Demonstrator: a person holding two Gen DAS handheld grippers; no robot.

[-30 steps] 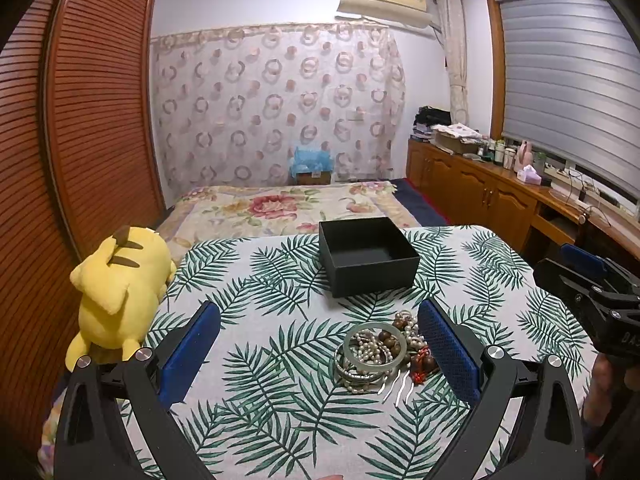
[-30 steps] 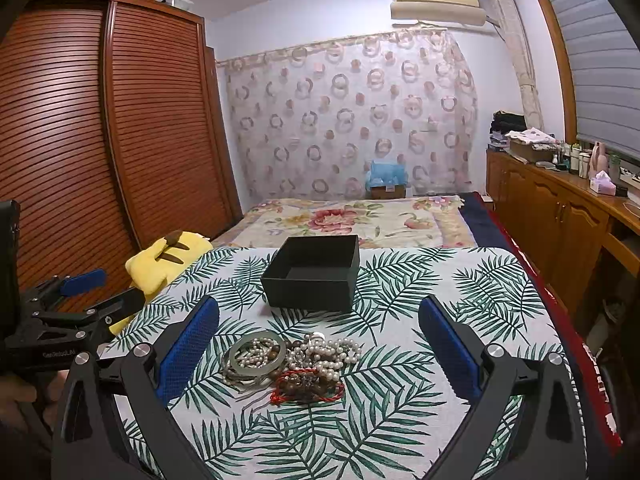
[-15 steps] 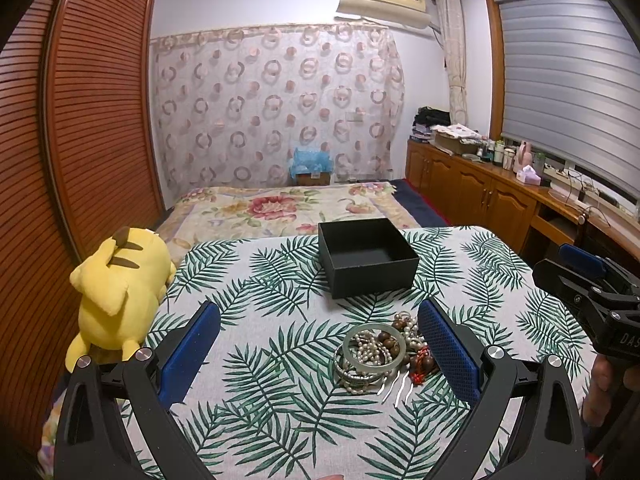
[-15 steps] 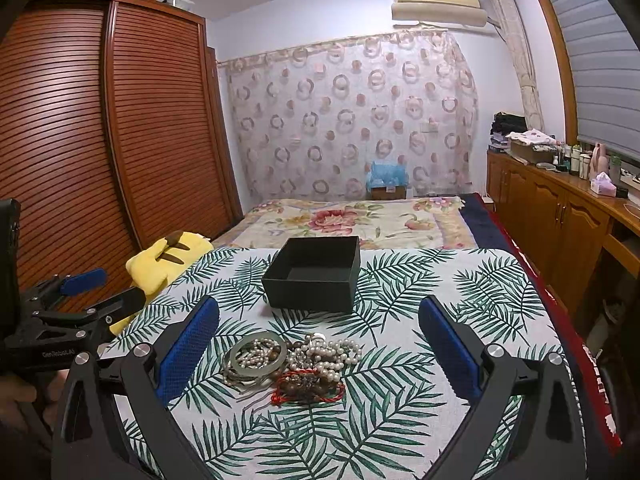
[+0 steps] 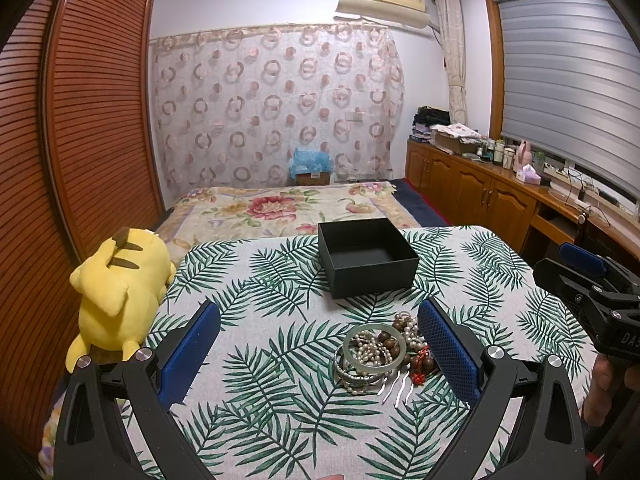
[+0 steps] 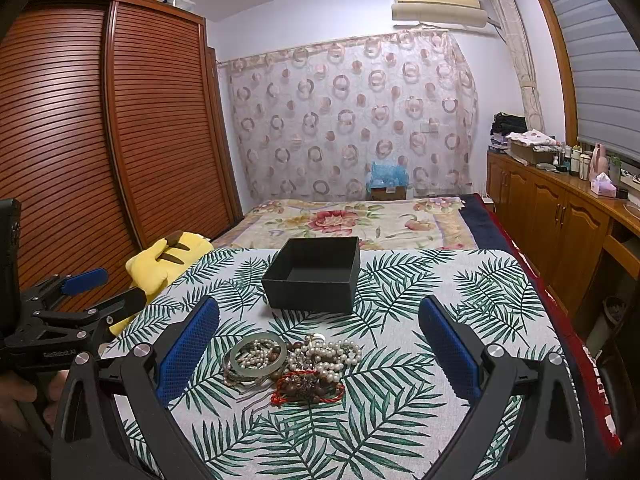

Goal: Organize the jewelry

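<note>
Both the left gripper and the right gripper were held wide and empty above the near jewelry pile, evidently for transfer into the empty black box just beyond.

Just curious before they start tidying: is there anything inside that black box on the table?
The black box looks empty: bare dark floor shows in both views. Its near wall hides the front strip of the floor. The jewelry pile lies outside, in front.
</note>
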